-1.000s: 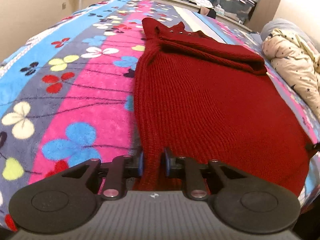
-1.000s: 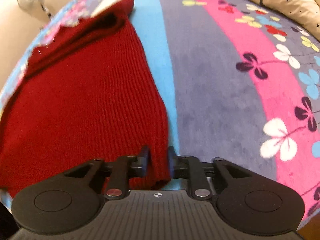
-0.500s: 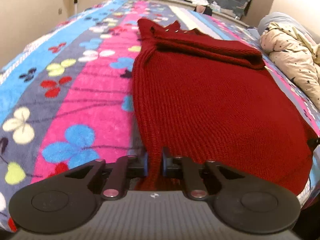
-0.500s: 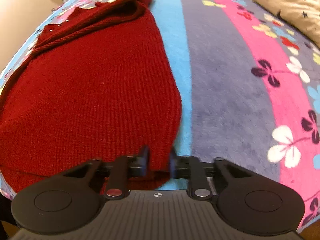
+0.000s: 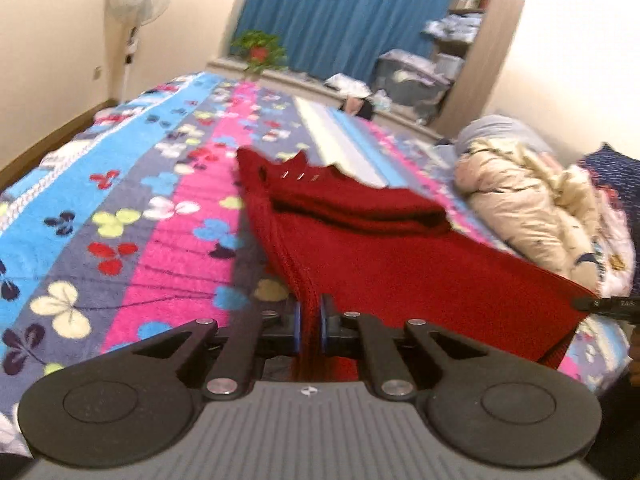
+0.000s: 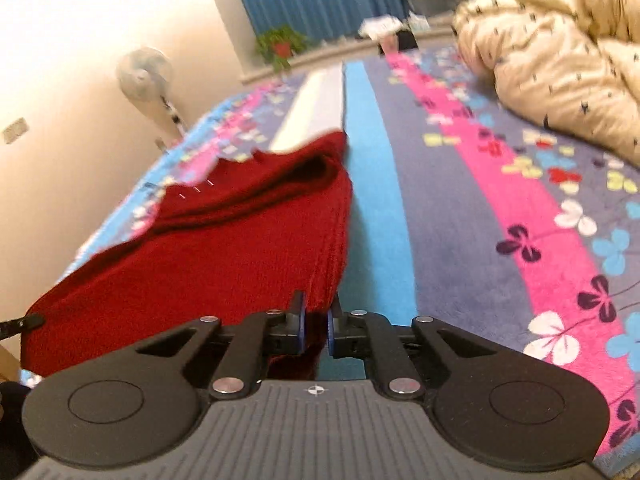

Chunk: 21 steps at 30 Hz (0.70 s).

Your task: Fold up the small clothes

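A dark red knitted sweater [image 5: 400, 256] lies lengthwise on the bed, its sleeves folded across the far end. My left gripper [image 5: 310, 322] is shut on the near left corner of its hem. My right gripper [image 6: 316, 326] is shut on the near right corner of the sweater [image 6: 224, 248]. Both corners are lifted, so the near edge hangs stretched between the grippers above the bed. The right gripper's tip shows at the right edge of the left wrist view [image 5: 600, 305].
The bed carries a striped blanket with flowers [image 5: 132, 240]. A cream quilt with dark stars [image 6: 560, 64] is heaped at the right. A standing fan [image 5: 136, 4], a potted plant [image 5: 260, 48], blue curtains and storage boxes stand beyond the bed's far end.
Both grippers have risen and tilted up with the hem in them. The sweater's near edge has come up off the blanket, and the room beyond the bed is now in view.
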Motion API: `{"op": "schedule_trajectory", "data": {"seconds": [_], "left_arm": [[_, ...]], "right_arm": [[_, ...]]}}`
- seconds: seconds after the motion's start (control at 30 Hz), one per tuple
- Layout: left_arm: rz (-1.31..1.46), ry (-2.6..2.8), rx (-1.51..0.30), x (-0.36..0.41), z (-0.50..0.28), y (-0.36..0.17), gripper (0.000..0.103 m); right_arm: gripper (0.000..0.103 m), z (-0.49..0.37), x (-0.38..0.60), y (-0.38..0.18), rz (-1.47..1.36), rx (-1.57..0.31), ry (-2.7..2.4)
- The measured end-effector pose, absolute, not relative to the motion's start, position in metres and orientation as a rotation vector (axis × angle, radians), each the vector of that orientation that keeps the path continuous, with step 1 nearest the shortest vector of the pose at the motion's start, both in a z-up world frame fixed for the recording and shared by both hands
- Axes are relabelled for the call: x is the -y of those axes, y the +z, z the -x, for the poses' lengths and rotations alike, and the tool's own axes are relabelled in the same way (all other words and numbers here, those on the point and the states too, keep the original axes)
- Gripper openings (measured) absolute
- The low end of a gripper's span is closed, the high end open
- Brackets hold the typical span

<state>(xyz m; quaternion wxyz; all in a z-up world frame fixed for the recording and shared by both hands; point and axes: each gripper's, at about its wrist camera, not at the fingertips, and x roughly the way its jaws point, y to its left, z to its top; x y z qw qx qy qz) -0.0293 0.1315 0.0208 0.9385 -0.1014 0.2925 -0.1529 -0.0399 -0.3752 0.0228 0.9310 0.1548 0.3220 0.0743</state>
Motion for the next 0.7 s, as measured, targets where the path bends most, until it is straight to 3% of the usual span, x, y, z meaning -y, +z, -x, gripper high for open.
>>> {"op": "schedule_trajectory", "data": {"seconds": [0.2, 0.33, 0.57, 0.7], "left_arm": [[0.184, -0.437, -0.511, -0.142, 0.098, 0.072, 0.009], [0.234, -0.450, -0.553, -0.151, 0.105, 0.078, 0.009], [0.386, -0.347, -0.688, -0.160, 0.017, 0.069, 0.009], [0.310, -0.299, -0.781, -0.150, -0.059, 0.064, 0.009]], "right_arm": [[0.009, 0.121, 0.392, 0.060, -0.462, -0.552, 0.151], [0.009, 0.151, 0.411, 0.063, -0.578, -0.513, 0.113], [0.009, 0.093, 0.424, 0.051, -0.599, -0.537, 0.081], [0.009, 0.021, 0.431, 0.042, -0.549, -0.622, 0.033]]}}
